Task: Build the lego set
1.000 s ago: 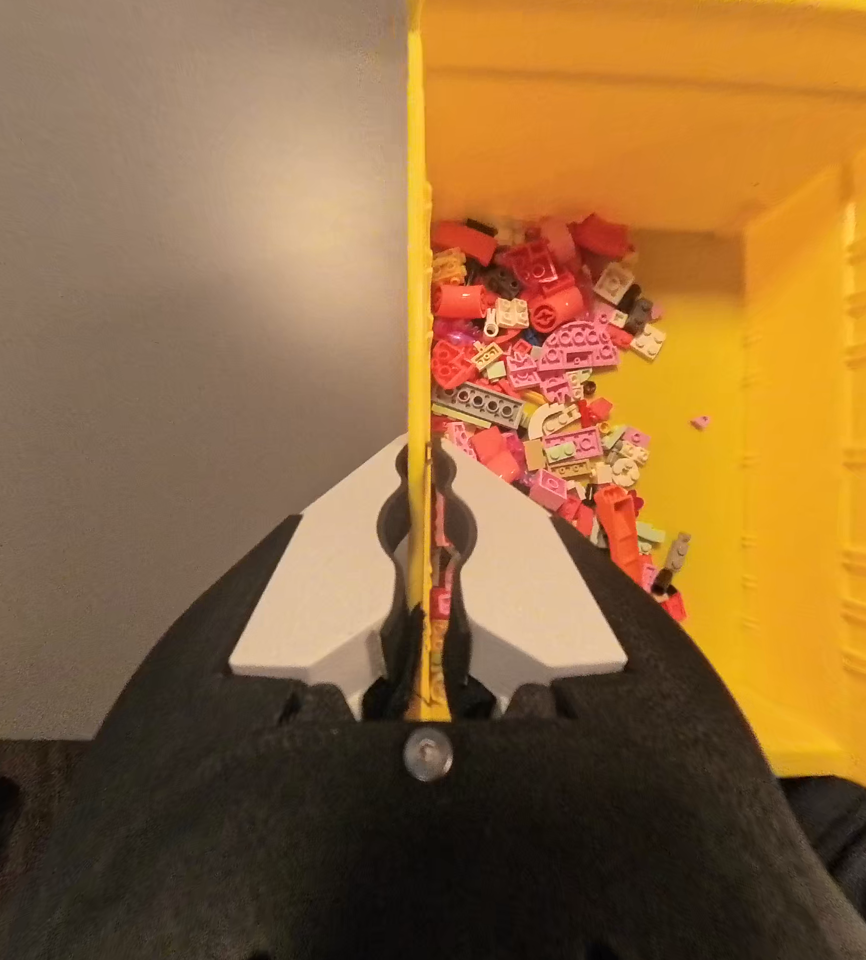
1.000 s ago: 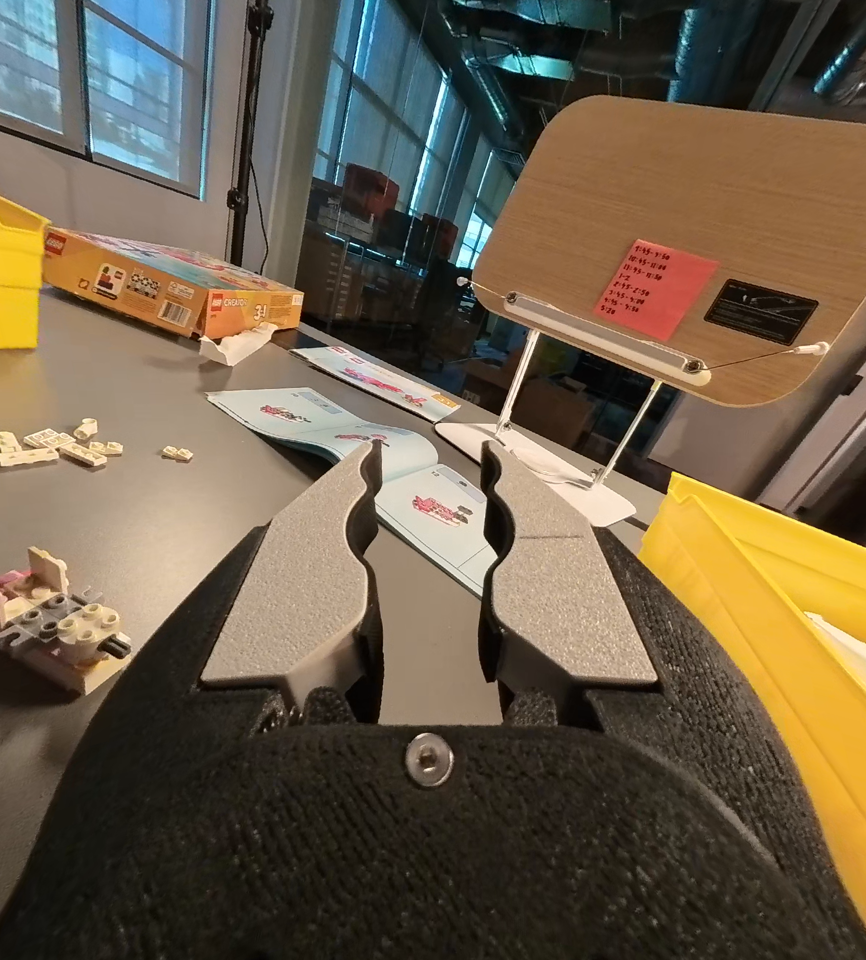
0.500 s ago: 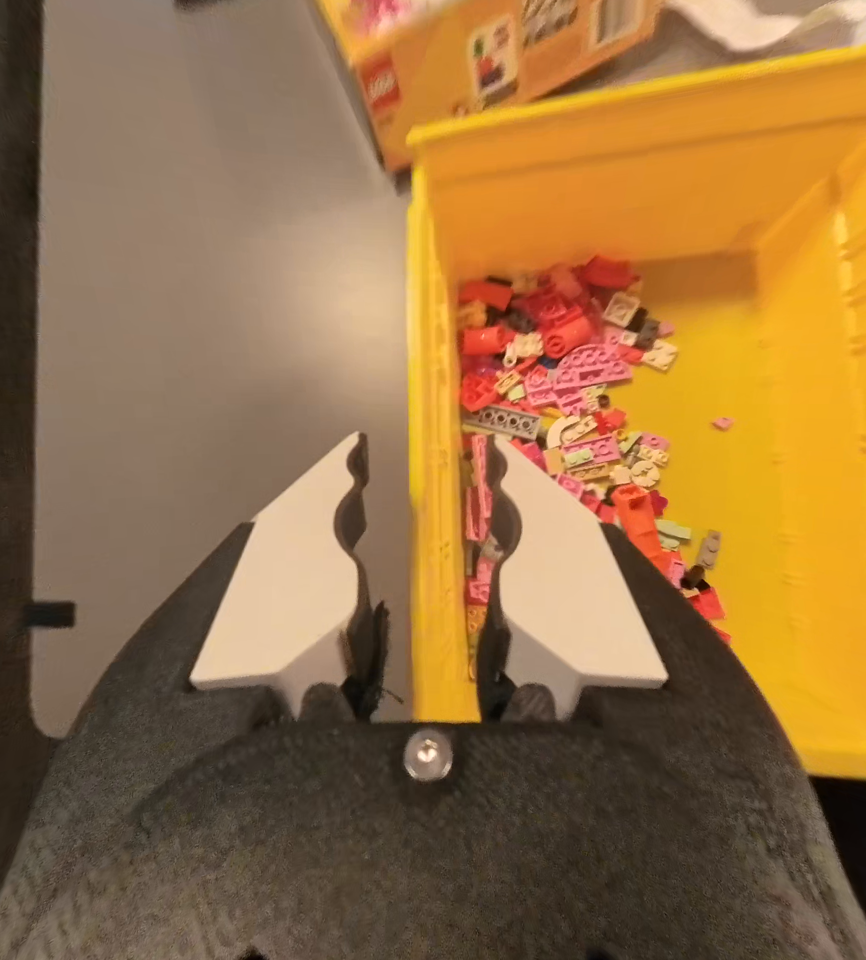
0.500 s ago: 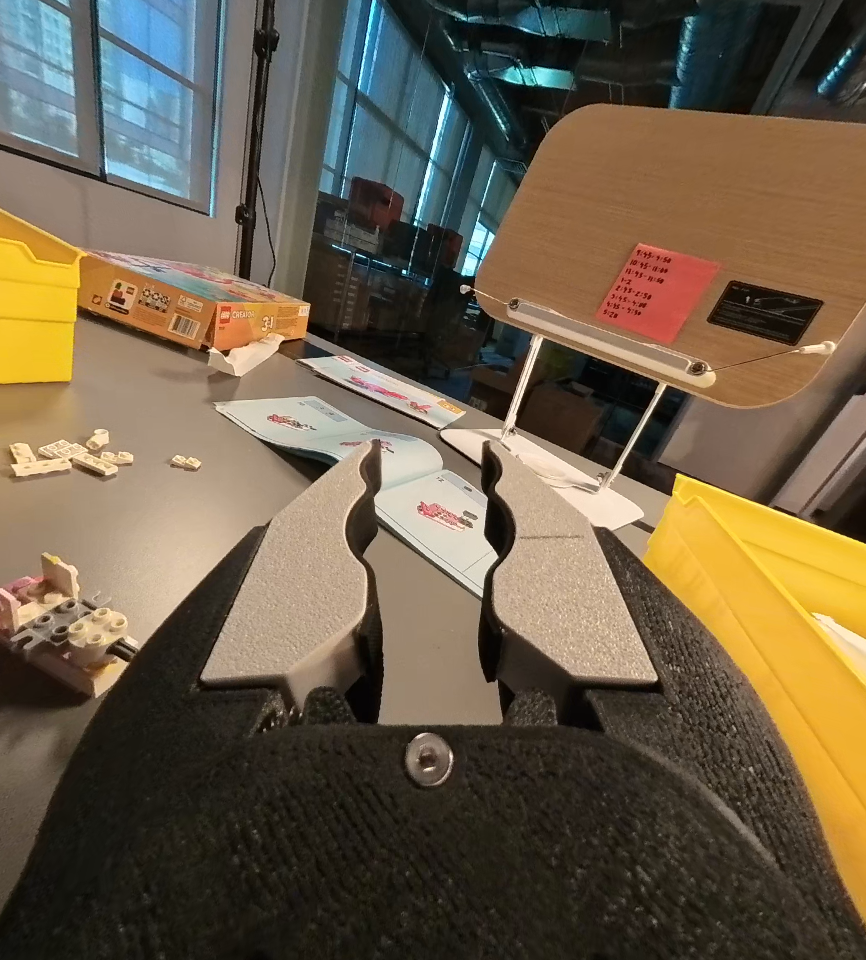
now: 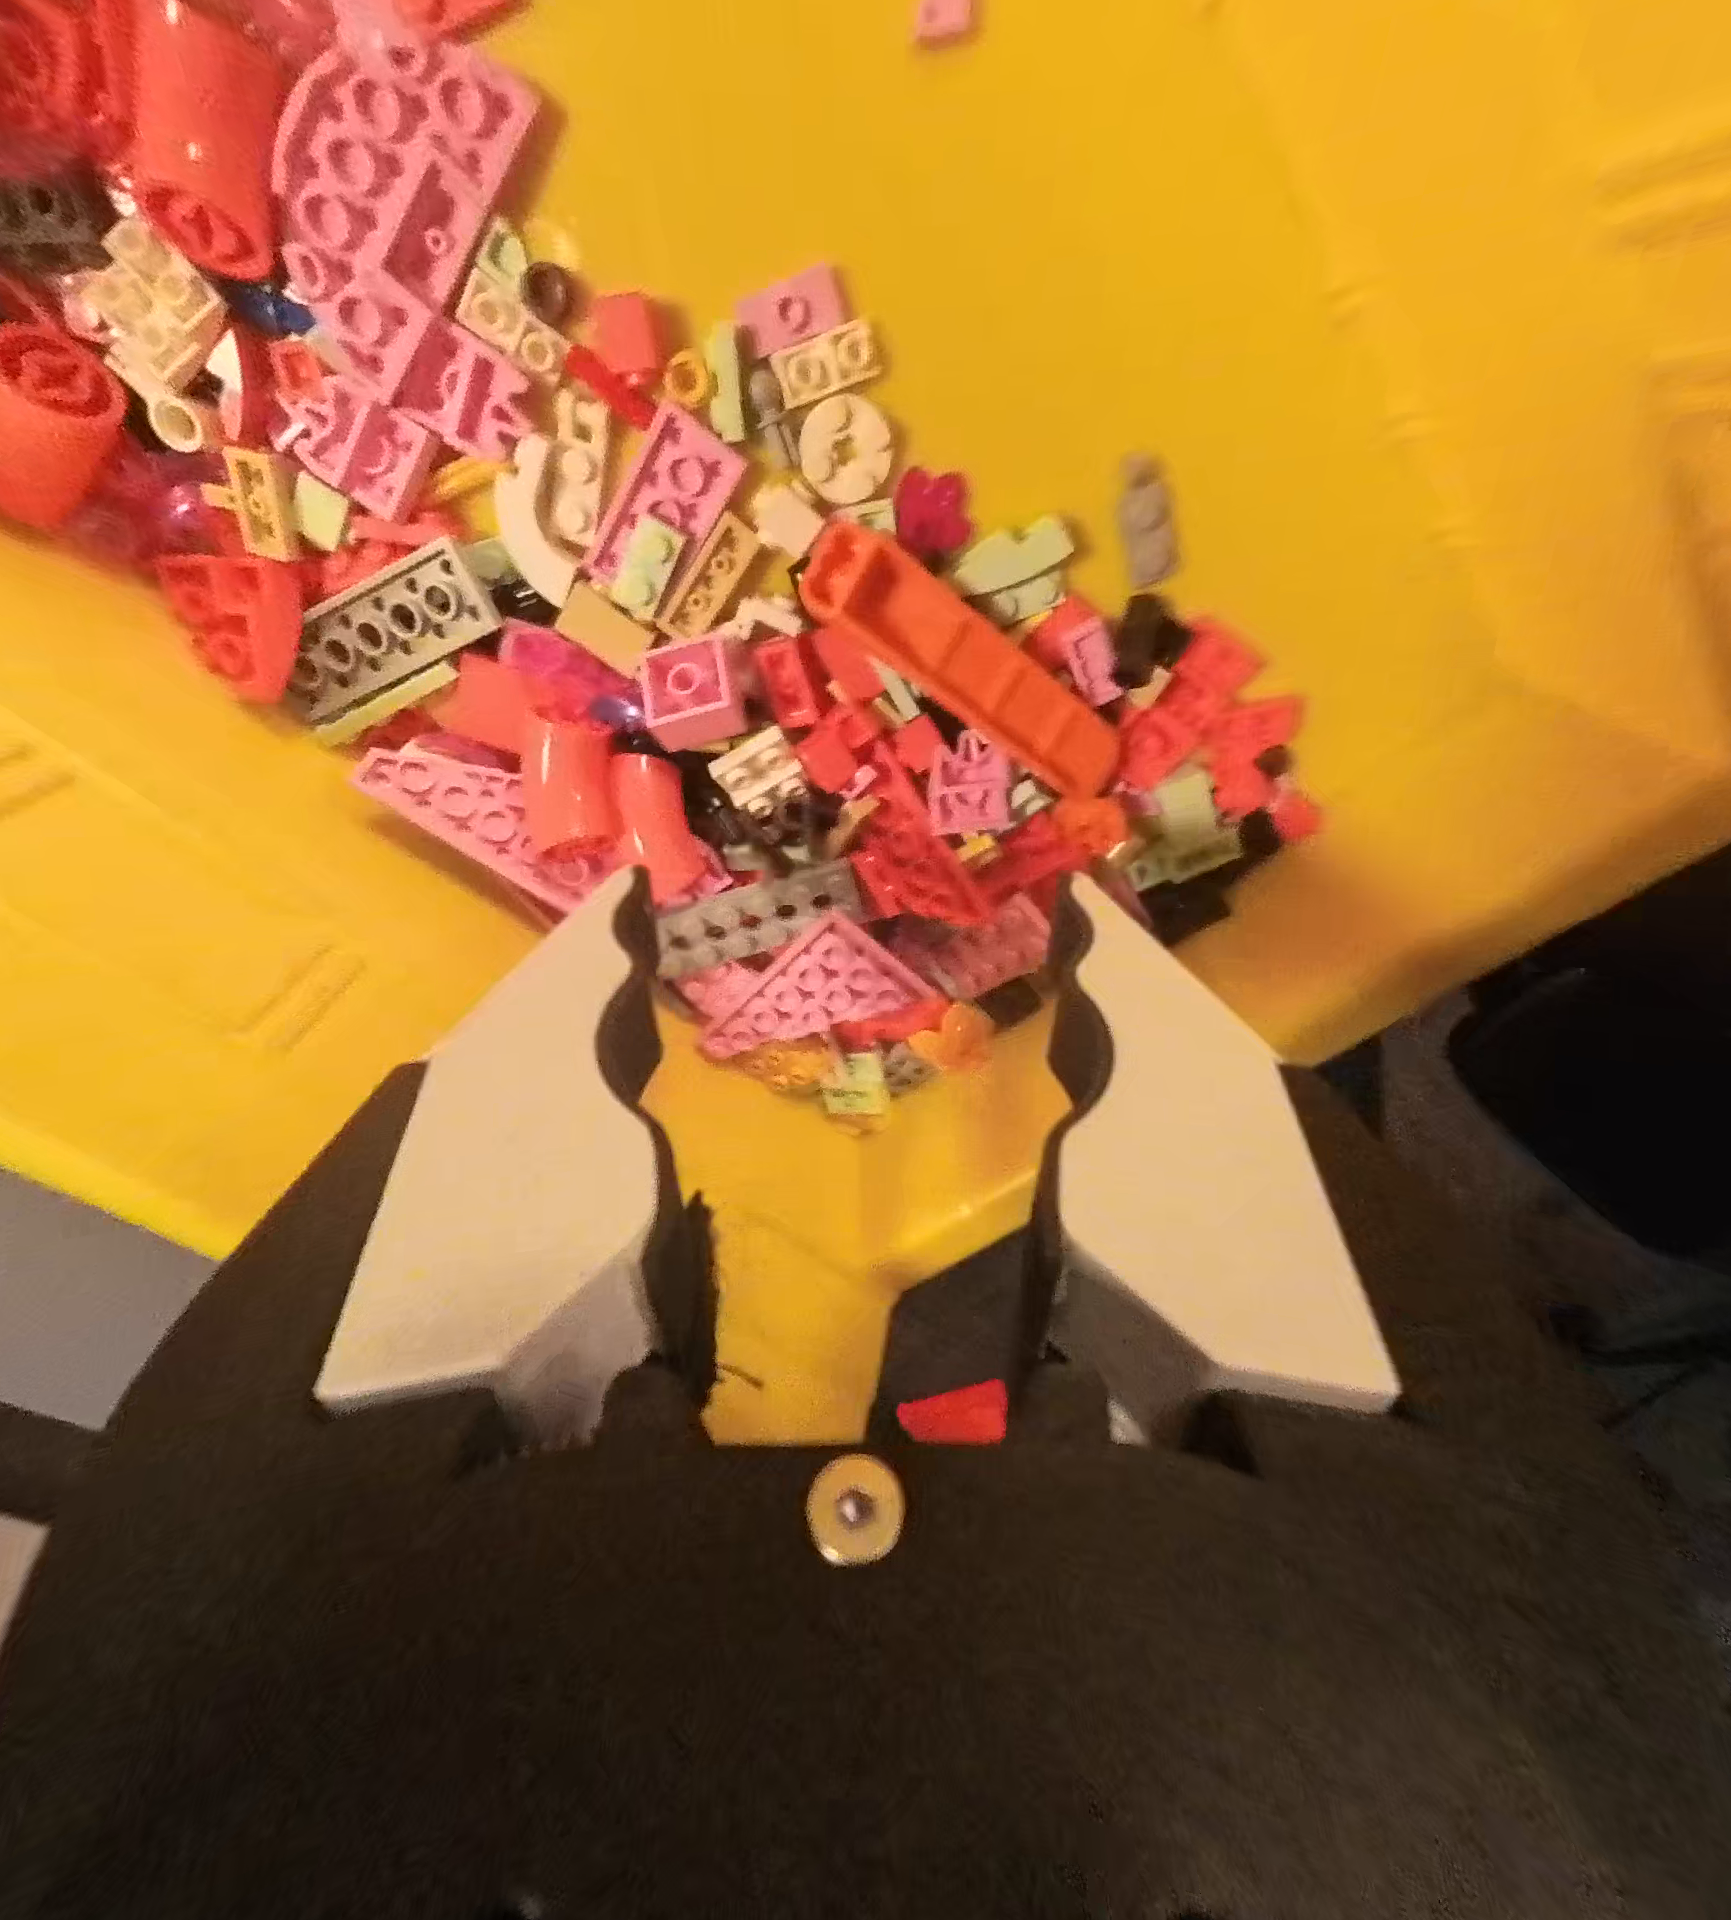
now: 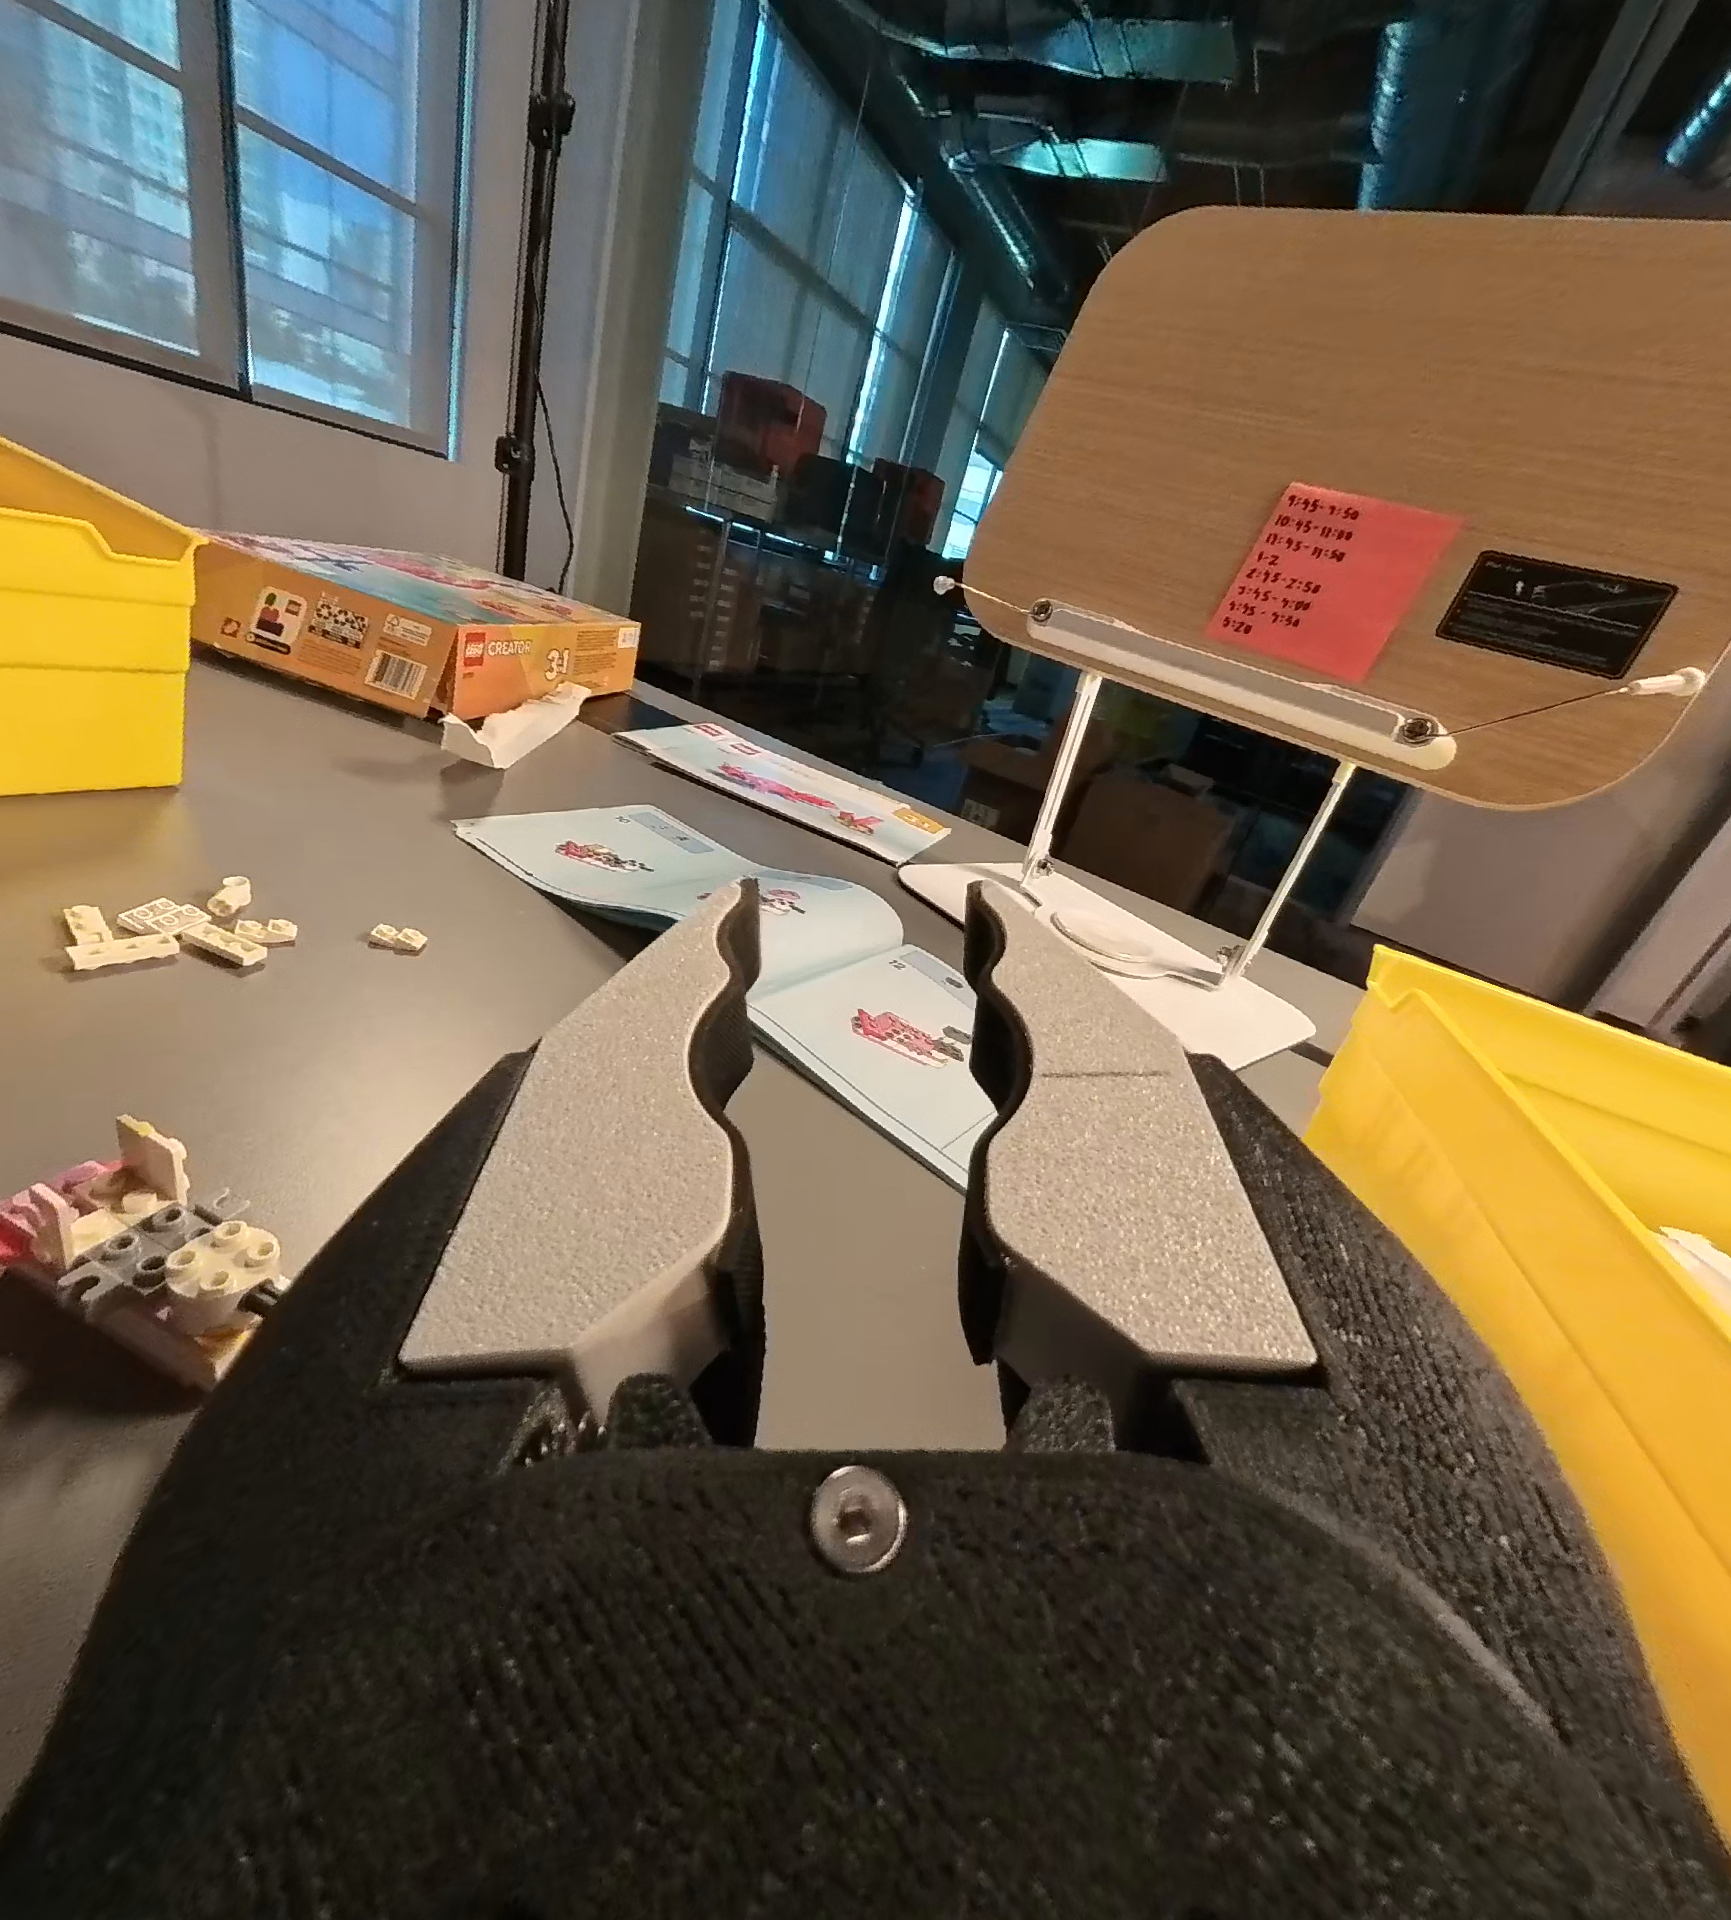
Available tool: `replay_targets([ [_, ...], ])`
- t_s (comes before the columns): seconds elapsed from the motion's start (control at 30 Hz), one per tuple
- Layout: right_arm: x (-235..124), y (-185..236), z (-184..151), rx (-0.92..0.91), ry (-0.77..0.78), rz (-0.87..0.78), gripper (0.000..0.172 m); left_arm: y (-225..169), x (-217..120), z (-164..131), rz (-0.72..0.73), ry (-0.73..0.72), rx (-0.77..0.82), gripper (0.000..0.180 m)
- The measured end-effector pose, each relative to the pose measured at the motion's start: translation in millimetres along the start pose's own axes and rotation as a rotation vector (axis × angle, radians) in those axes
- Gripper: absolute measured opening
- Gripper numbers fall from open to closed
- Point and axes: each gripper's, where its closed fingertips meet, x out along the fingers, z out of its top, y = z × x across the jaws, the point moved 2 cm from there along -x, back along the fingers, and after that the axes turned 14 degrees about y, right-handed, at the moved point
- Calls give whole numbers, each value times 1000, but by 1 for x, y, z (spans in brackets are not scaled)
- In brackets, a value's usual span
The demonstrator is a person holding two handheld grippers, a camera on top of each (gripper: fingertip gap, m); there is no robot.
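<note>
The left hand-held gripper stands wide open, holding nothing, above the brick pile inside the yellow bin. The right hand-held gripper hangs partly open and bare over the desk, just before the open booklet.

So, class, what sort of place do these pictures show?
Probably an office or workshop set up for toy-brick building: a grey table, a yellow bin of loose bricks, open instruction booklets and large windows.

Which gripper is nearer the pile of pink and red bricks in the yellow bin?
Left. The left gripper hangs open right over the brick pile in the yellow bin; the right gripper is open above the grey table.
</note>
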Motion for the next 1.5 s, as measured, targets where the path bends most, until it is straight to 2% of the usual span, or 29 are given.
replay_targets([
  [0.17,0,1,0,5,0,9,38,-5,17,-2,-10,67,69,79],
  [0.27,0,1,0,9,0,14,38,-4,25,-2,35,99,128,68],
  [0.5,1,1,-1,16,3,23,37,5,21,26,60,-41,154,16],
  [0.63,1,1,-1,22,4,26,38,0,6,56,-56,-212,98,16],
  [0.7,1,1,-1,24,2,27,38,6,-10,61,-110,-278,32,16],
  [0.77,0,0,0,26,-3,23,38,19,-21,54,-119,-275,-50,39],
  [0.87,-2,-1,2,24,-23,10,36,29,-19,29,-124,-113,-159,89],
  [0.93,-2,-1,2,26,-21,13,36,27,-12,14,-135,-3,-180,94],
  [1.03,-2,-1,2,28,-21,16,36,22,-3,1,-116,112,-178,84],
  [1.2,-3,-2,4,36,-35,18,37,16,15,-15,-2,312,-163,66],
  [1.27,-5,-2,6,45,-49,23,38,12,22,-13,8,318,-127,63],
  [1.37,-5,-2,5,53,-48,30,38,10,29,-9,-12,298,-107,41],
  [1.43,-5,-1,5,51,-47,33,38,6,28,4,-60,207,-86,19],
  [1.5,-4,0,5,48,-45,36,37,6,23,19,-77,101,-79,16],
])
